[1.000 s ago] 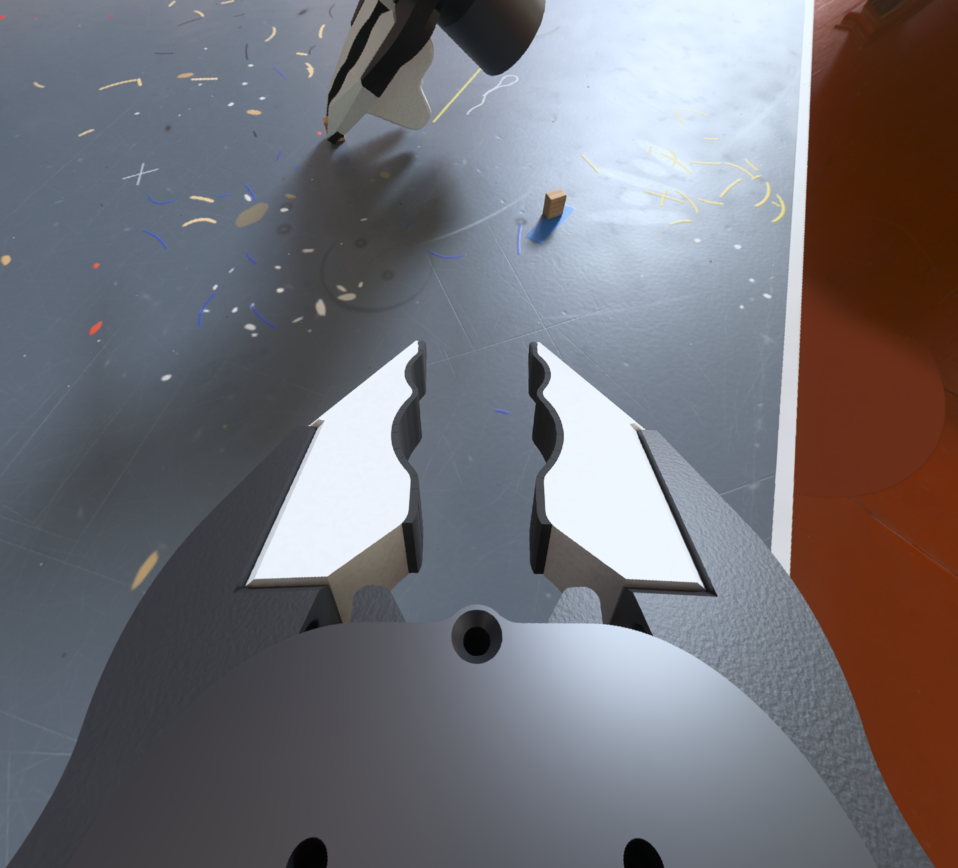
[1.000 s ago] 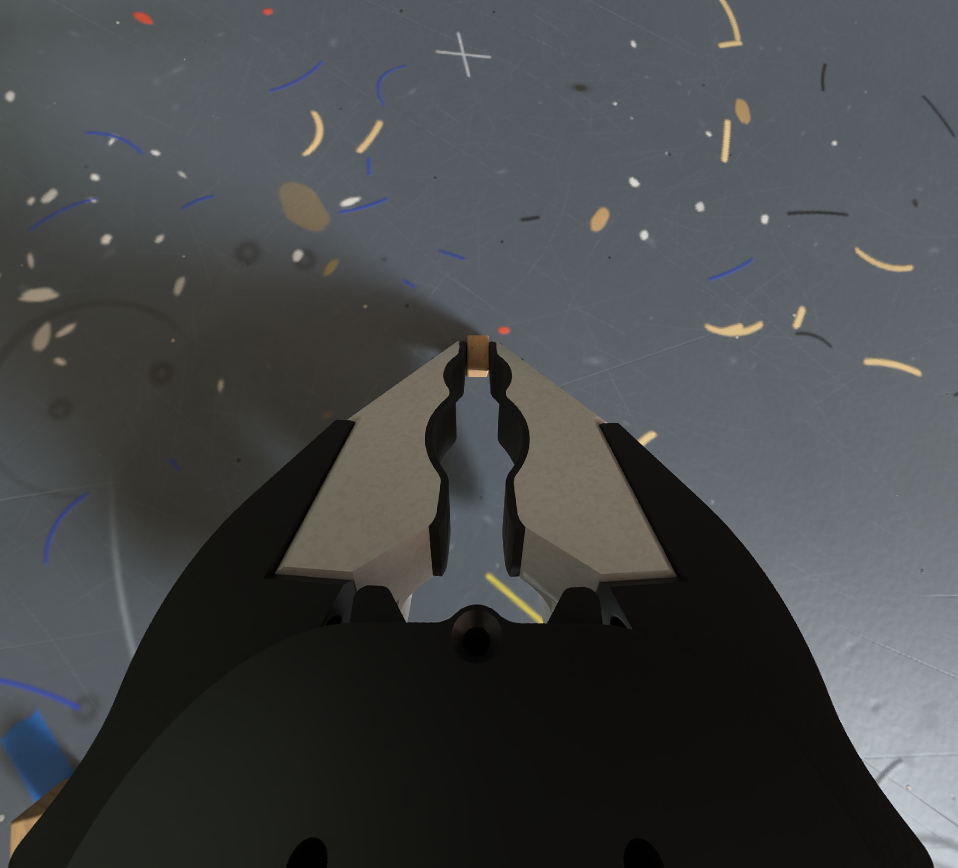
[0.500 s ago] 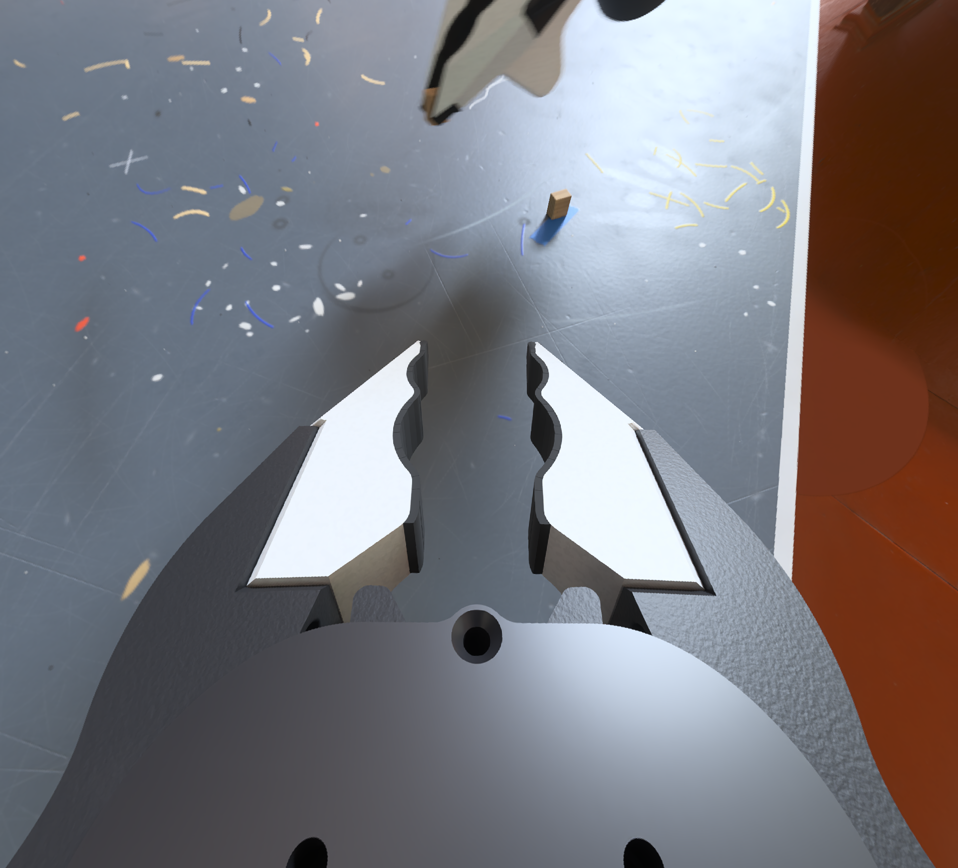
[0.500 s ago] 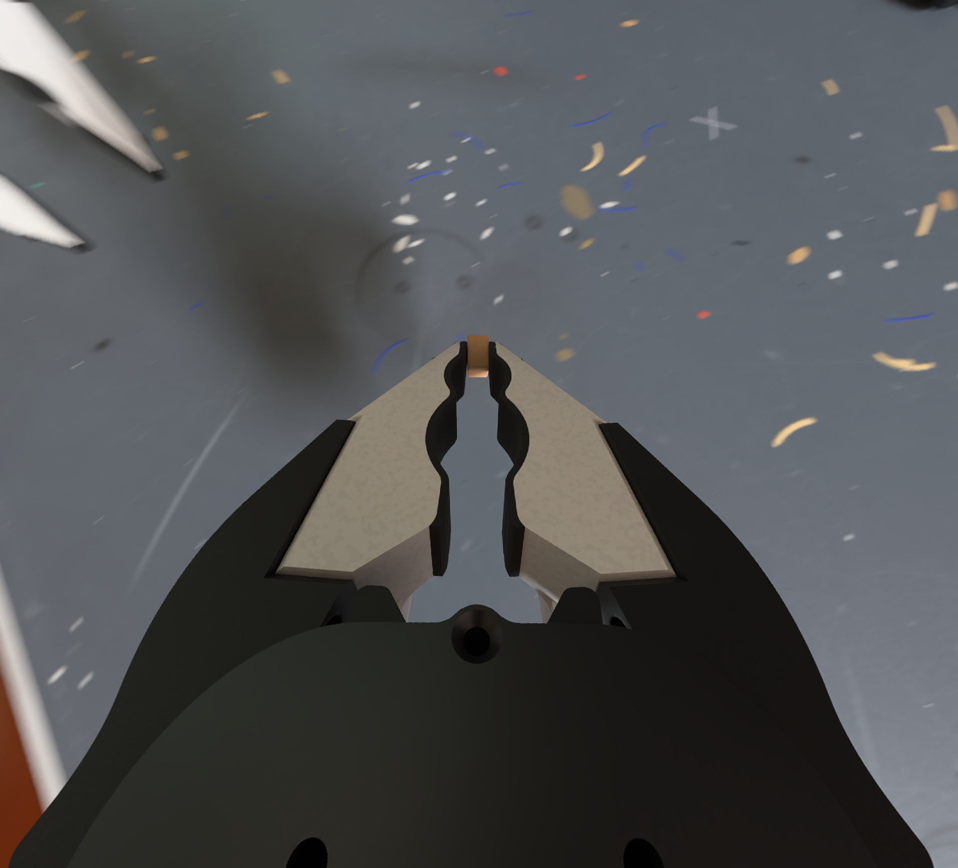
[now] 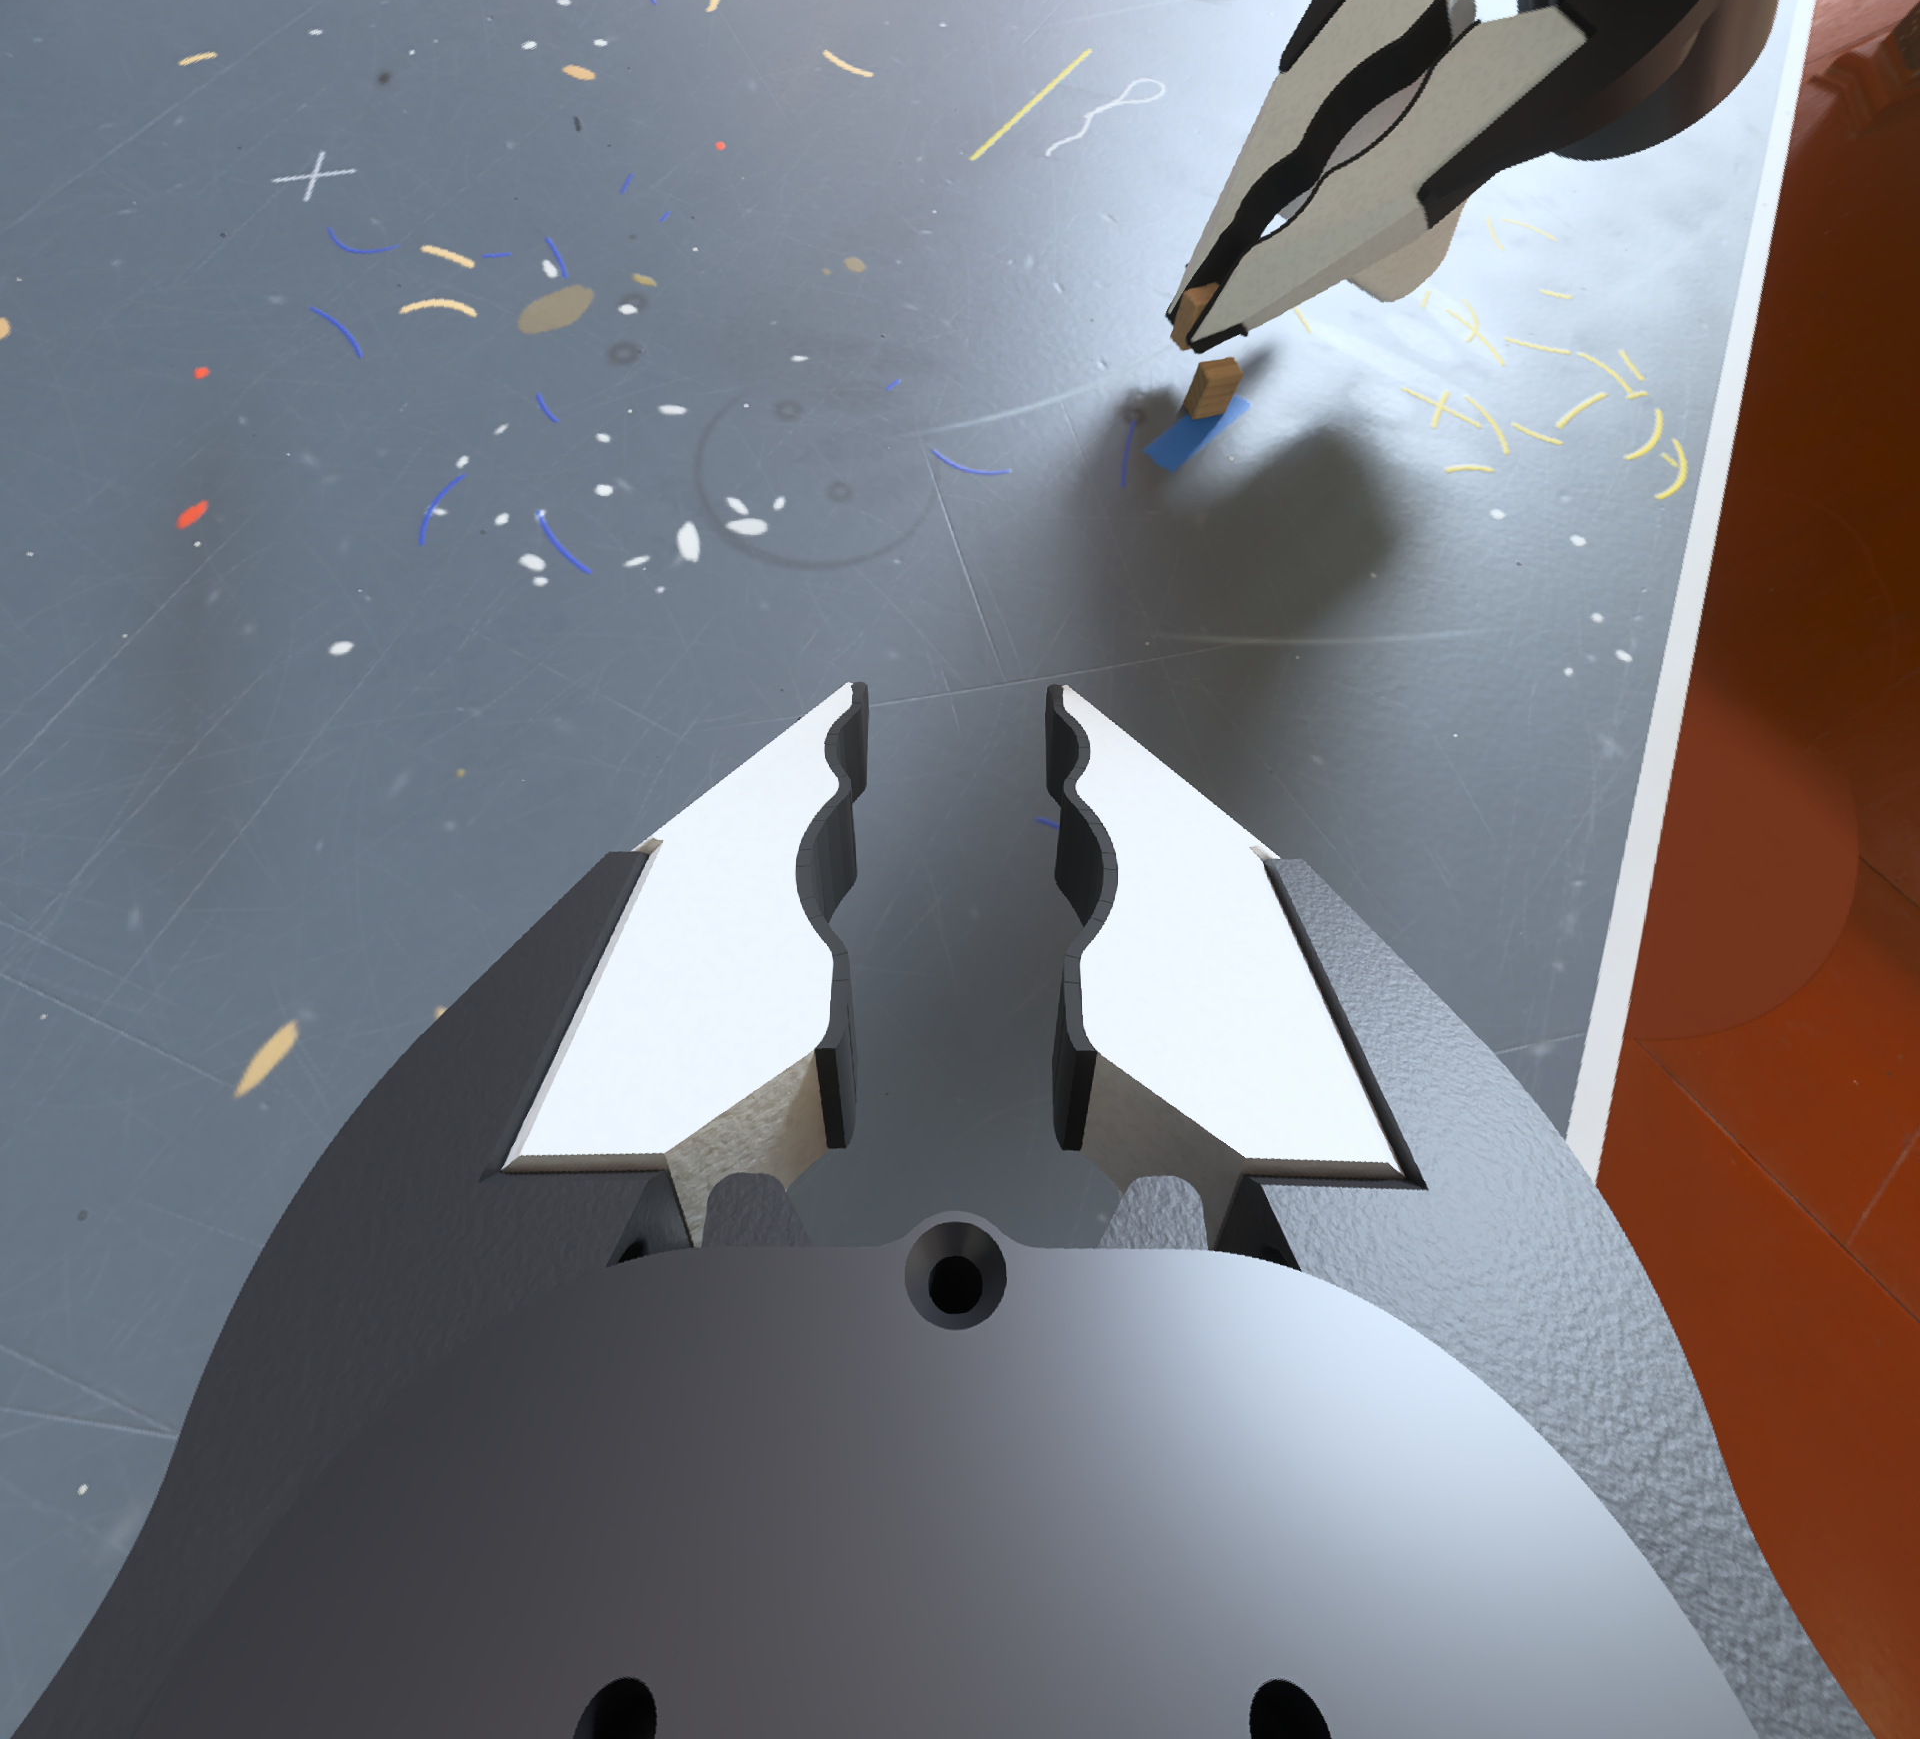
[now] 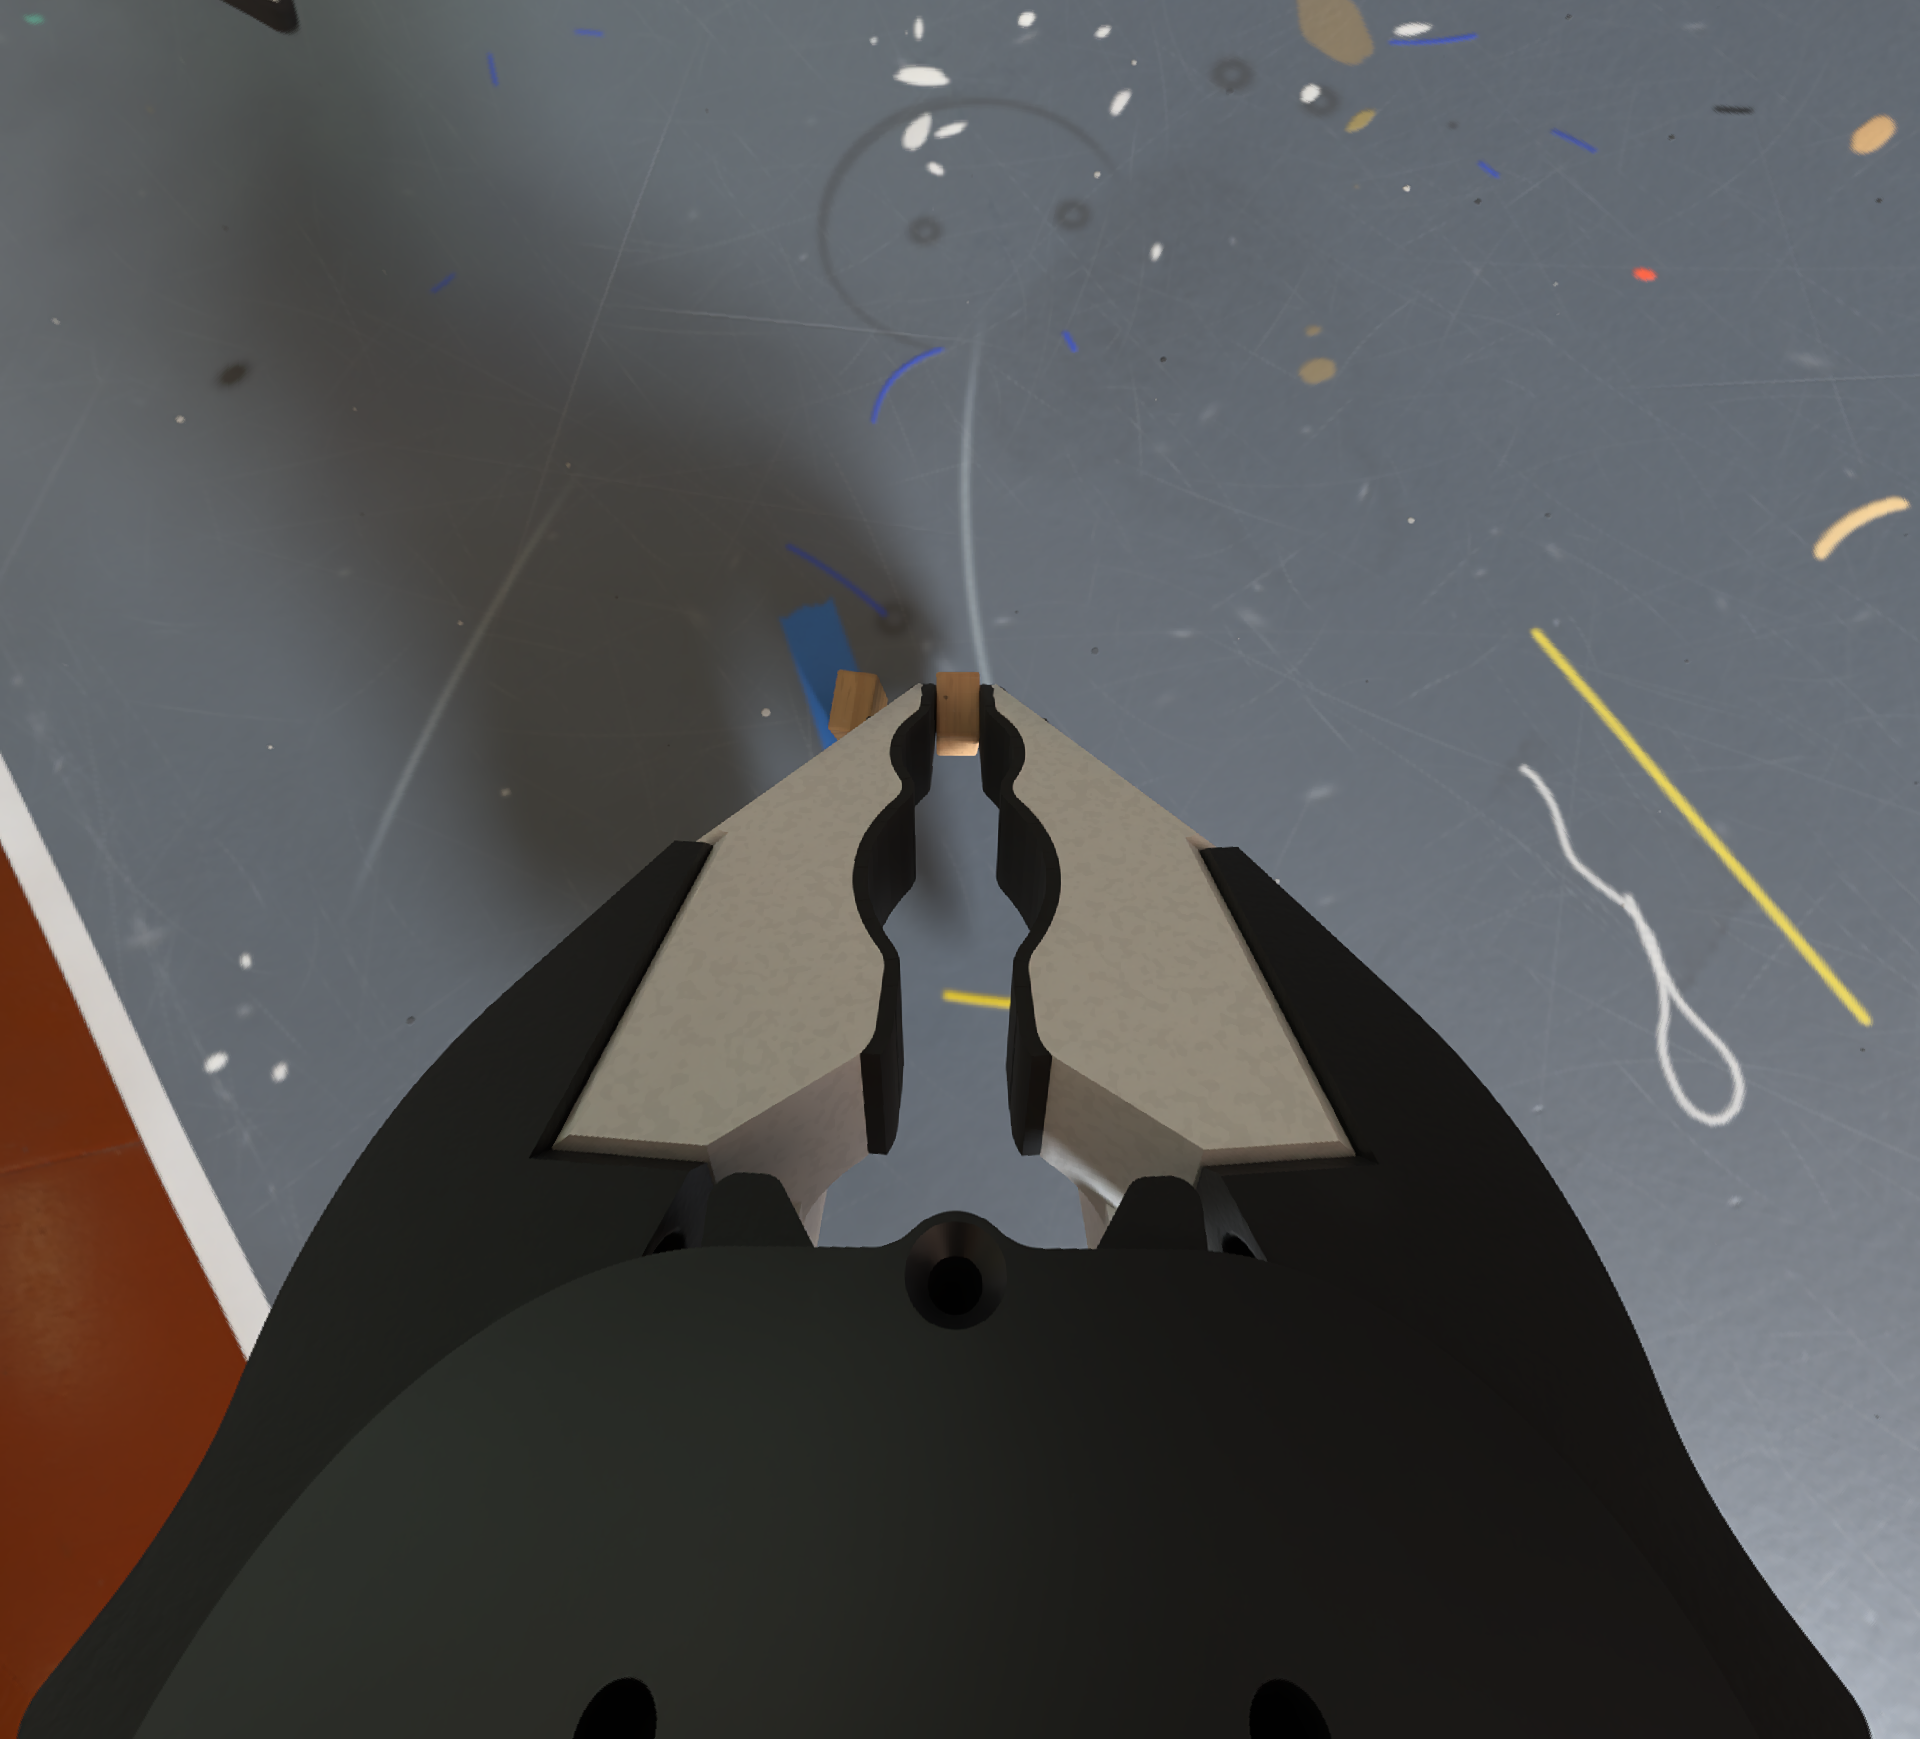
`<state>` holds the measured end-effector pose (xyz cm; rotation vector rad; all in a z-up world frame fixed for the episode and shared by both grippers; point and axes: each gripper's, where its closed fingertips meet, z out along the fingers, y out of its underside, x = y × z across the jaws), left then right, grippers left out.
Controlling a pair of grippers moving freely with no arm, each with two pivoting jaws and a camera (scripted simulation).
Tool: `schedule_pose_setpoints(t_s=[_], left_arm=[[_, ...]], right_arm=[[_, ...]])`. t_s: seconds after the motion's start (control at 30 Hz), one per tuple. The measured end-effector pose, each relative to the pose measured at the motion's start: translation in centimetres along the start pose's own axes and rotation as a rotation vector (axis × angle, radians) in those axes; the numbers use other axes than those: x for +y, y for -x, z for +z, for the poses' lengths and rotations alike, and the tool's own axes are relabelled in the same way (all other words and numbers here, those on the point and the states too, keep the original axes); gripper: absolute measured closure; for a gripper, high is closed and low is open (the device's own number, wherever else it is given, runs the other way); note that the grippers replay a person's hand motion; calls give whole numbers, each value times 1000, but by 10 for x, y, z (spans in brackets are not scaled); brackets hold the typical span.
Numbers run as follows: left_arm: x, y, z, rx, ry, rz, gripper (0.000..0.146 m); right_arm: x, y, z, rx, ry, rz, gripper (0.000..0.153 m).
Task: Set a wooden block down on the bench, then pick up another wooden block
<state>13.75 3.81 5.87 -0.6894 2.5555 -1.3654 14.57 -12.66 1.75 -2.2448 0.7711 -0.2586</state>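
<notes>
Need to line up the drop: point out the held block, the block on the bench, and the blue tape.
held block [image 6: 957, 713], right wrist view, its upper face between the fingertips.
block on the bench [image 5: 1212, 387], left wrist view, its front face.
blue tape [image 5: 1184, 439], left wrist view, the strip's bare middle.

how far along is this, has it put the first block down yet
Not yet. Nothing looks finished. In hand: the right gripper is shut on a wooden block, held at its tips above the bench, close to the second block standing on a blue patch. Left to do: set the held block down, then pick up another. The left gripper is open and empty.
</notes>
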Motion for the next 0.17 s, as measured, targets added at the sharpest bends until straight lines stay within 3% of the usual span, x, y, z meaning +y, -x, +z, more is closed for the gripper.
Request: schedule_pose_setpoints(t_s=[0.17], left_arm=[[6,-5,0,-11,25,2,113]], right_arm=[[5,-3,5,38,19,-34,145]])
